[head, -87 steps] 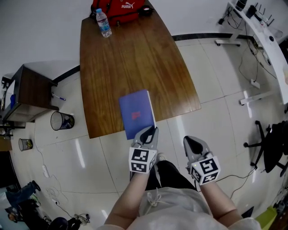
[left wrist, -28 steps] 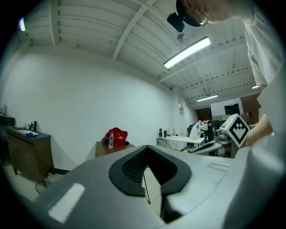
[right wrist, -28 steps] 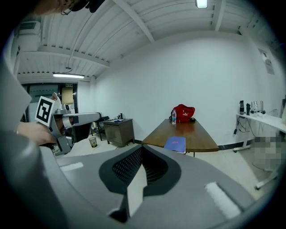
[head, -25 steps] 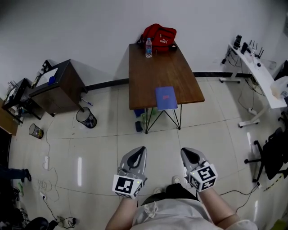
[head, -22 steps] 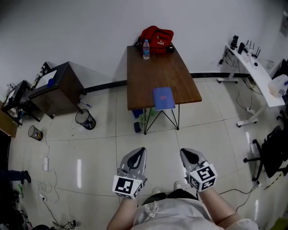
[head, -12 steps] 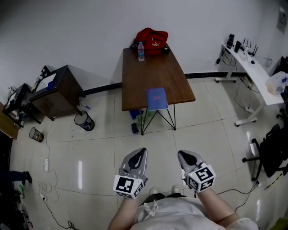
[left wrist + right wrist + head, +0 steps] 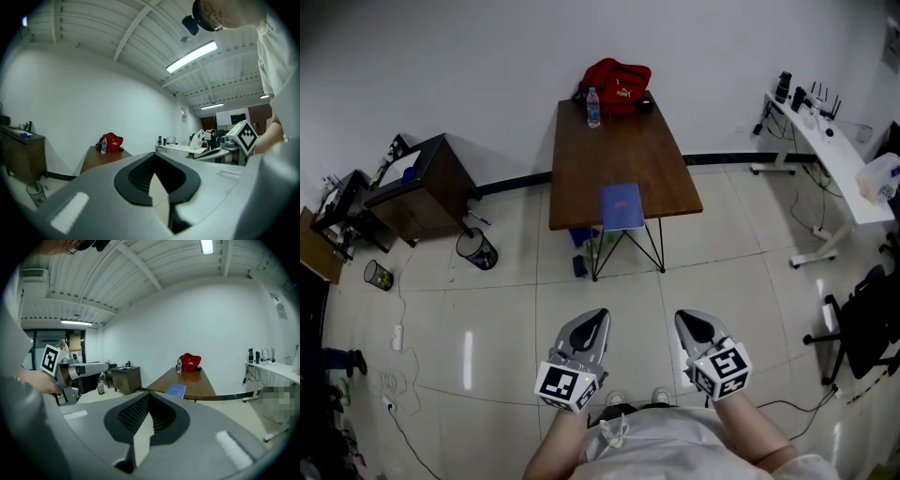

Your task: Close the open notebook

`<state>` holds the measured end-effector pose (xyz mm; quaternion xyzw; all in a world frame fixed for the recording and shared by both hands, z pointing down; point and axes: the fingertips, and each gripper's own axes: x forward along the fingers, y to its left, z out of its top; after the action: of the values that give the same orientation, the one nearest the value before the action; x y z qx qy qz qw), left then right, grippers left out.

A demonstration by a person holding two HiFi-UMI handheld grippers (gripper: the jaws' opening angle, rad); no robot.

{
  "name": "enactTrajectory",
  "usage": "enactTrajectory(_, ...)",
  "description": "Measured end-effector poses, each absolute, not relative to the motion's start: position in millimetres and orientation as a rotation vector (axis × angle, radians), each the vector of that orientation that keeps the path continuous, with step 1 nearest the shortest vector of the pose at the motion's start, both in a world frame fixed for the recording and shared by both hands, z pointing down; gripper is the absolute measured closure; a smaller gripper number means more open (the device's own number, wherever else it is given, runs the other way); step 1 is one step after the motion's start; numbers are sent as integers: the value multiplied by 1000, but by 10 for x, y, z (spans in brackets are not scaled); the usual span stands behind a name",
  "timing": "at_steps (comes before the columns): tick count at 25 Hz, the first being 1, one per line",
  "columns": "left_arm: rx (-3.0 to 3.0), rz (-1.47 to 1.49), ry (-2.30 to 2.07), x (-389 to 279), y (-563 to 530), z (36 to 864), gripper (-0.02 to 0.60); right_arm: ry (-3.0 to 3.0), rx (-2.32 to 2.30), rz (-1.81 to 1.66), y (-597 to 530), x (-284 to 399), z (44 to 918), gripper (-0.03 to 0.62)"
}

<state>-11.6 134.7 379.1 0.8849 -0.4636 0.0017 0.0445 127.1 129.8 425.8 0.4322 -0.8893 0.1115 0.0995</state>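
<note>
Left gripper: I have the left gripper clenched with nothing in it; its own view shows the jaws together and only open room beyond them.
Right gripper: the right gripper is the same, jaws together on nothing, level with the left one and just beside it.
Notebook: the notebook lies well ahead of both grippers, roughly on the line between them. It sits blue cover up at the end of the table nearest the grippers. From the right gripper view it reads as flat and shut.
Task standing: I judge the closing done, with neither gripper anywhere near the book.
Risk, edge: the book sits right at the table end facing the grippers, and I cannot tell whether it overhangs. A knock to the table or a careless brush from a jaw could tip it to the floor.
Risk, cover: nothing presses the cover down, so a stiff spine could let it lift and leave the task half undone. From this far off I would not spot a small gap.
Risk, footing: a cable trails on the floor just to the right of the right gripper, and a chair stands further out that way. A blind step could snag either.
Risk, far end: the bag and bottle sit beyond the book, farthest from the grippers; only a hard table jolt would topple the bottle.
</note>
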Motion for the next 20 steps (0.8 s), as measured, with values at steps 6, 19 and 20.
enactTrajectory(6,2710,-20,-1417,-132,1321,3718,575,-2683,1236,301,1277,1170,4162,588)
enactTrajectory(19,2692,-29,-1448,-246,1316,3679,575,-2702,1245,283,1264,1122,4084,588)
enactTrajectory(20,2691,-29,-1447,-249,1316,3676,575,-2702,1246,281,1264,1121,4082,588)
